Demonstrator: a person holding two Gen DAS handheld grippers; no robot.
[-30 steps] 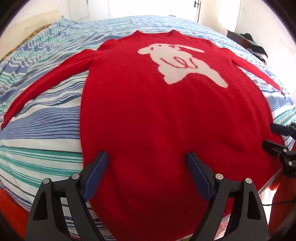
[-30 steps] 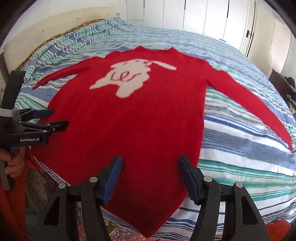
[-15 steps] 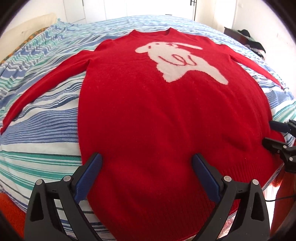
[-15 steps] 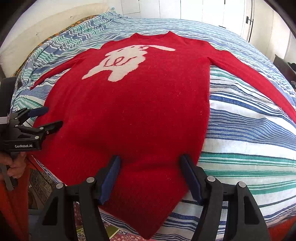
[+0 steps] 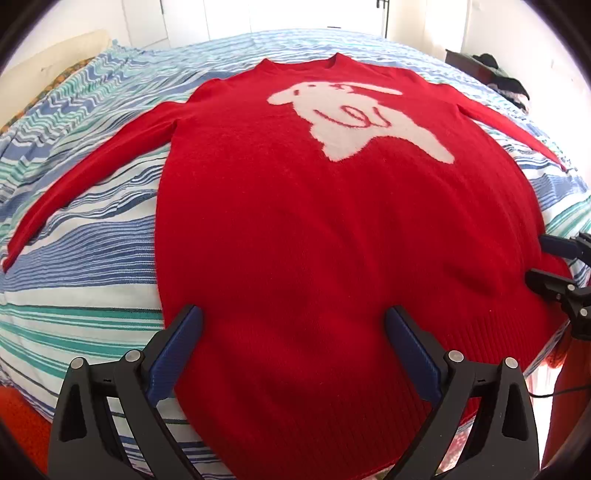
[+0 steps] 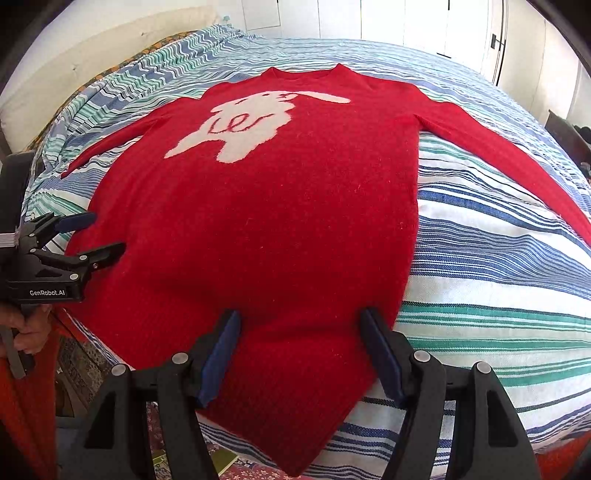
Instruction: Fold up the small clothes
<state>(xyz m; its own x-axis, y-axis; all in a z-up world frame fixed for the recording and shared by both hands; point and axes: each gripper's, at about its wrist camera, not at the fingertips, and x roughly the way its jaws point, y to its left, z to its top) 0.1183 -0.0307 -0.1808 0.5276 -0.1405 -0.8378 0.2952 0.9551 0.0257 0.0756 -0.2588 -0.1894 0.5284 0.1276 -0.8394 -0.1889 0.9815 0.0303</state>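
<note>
- On the bed [image 5: 85, 236], across its striped blue, green and white cover, a red sweater [image 5: 314, 229] lies flat, face up, neck toward the far edge and hem at the near edge.
- White animal motif [image 5: 354, 122] sits on the chest, upper half of the garment.
- Both sleeves spread out sideways over the cover; the sleeve [image 5: 92, 177] seen at left of the left wrist view angles down toward the bed's side edge, and the other sleeve [image 6: 509, 158] does the same on the opposite side.
- Ribbed hem overhangs the near edge of the bed slightly; one hem corner [image 6: 299, 461] hangs as a point in the right wrist view.
- Left gripper [image 5: 291, 325]: jaws wide apart, blue pads over the lower part of the sweater near its left hem corner, nothing held between them.
- Right gripper [image 6: 299, 328]: jaws likewise spread, poised over the right hem corner, holding nothing.
- Contact of either gripper's pads with the knit: cannot tell.
- Each gripper shows at the side edge of the other's view, level with the hem.
- Person's hand [image 6: 22, 328] grasps the left gripper's handle.
- White wardrobe doors [image 6: 406, 22] stand beyond the far edge of the bed.
</note>
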